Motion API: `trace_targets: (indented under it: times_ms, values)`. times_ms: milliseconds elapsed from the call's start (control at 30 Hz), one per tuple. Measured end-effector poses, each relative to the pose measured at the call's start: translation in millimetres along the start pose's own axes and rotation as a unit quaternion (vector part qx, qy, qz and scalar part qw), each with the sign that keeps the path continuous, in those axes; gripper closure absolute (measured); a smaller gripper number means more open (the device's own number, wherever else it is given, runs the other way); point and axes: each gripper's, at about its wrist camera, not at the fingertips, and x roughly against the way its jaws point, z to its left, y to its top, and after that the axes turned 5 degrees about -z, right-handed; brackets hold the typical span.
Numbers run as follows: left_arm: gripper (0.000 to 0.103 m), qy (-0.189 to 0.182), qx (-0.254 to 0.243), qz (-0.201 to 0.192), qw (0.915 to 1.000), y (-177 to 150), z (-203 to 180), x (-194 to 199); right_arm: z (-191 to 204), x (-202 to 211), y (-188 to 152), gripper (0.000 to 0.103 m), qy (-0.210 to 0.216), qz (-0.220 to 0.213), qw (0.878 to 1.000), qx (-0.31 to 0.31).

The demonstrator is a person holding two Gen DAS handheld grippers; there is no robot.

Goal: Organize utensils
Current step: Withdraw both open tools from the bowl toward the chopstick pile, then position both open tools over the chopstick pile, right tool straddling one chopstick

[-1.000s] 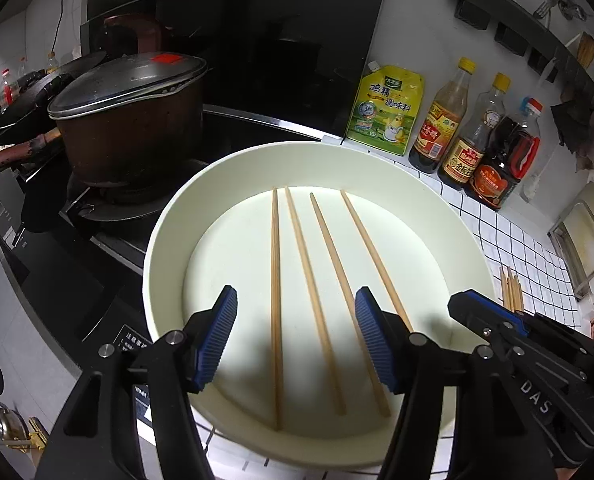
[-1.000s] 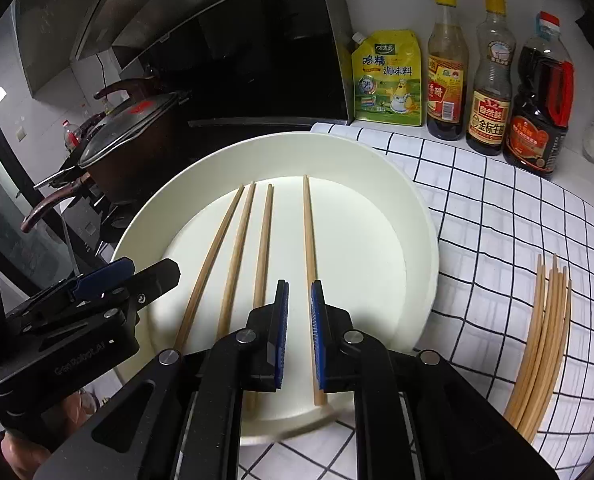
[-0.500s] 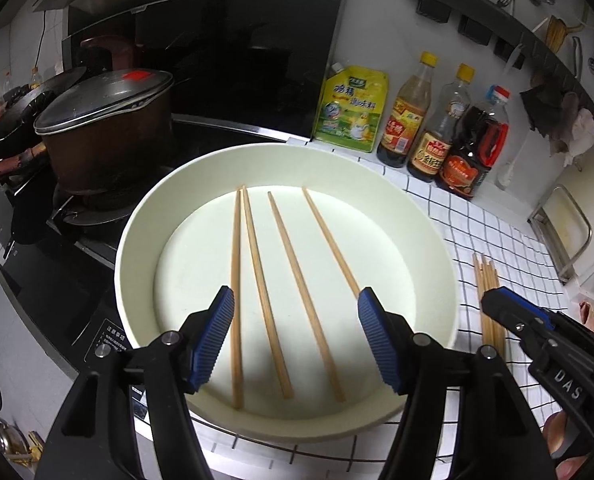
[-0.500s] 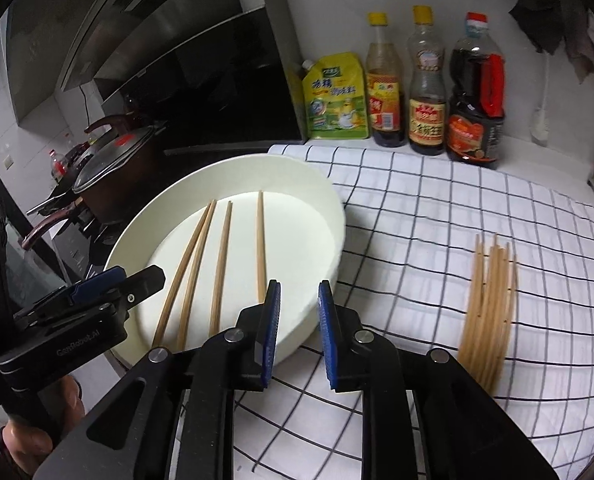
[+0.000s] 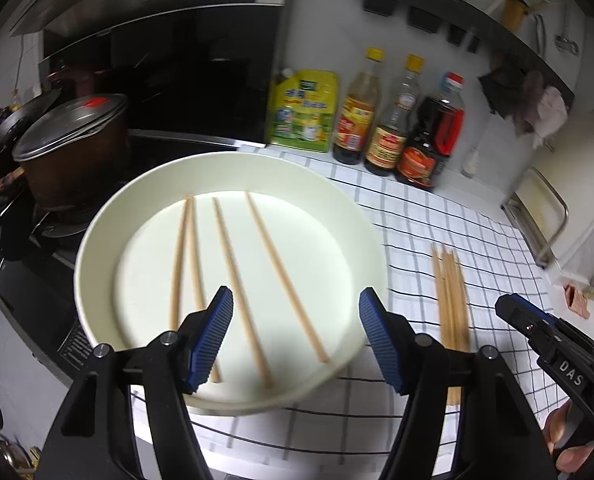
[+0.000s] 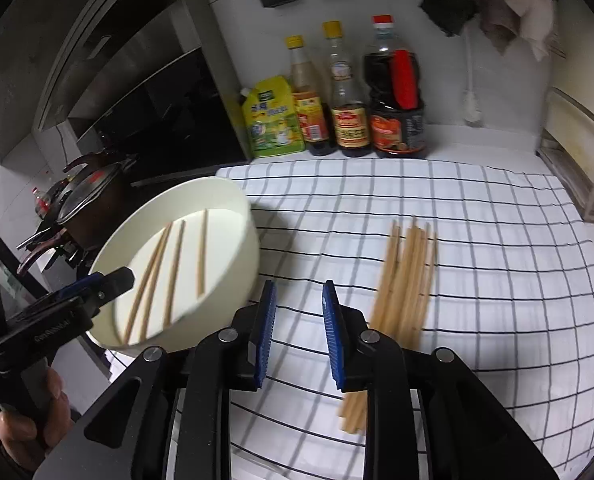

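Kitchen table under a checked cloth: four chopsticks lie in the white basin at nine o'clock, beneath the left gripper, spread wide and empty. At three o'clock the right gripper, half open and empty, nears the loose bundle, apparently next to be pinched.

Left claw spread wide, blue ribbed pads well apart, gripping nothing. Right claw parted by a narrower gap, also gripping nothing. Bare hand wrapped around left handle.
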Motion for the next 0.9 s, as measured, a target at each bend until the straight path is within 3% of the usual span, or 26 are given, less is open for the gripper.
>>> trace_targets:
  times_ms: [433, 900]
  values:
    - [0.035, -0.052, -0.045, 0.027, 0.9972, -21, -77, -20, -76, -8, -32, 0.077, -0.042, 0.035, 0.998, -0.043]
    - [0.031, -0.066, -0.080, 0.041, 0.9938, -40, -108, -43, -85, -43, -53, 0.072, -0.073, 0.072, 0.994, -0.031]
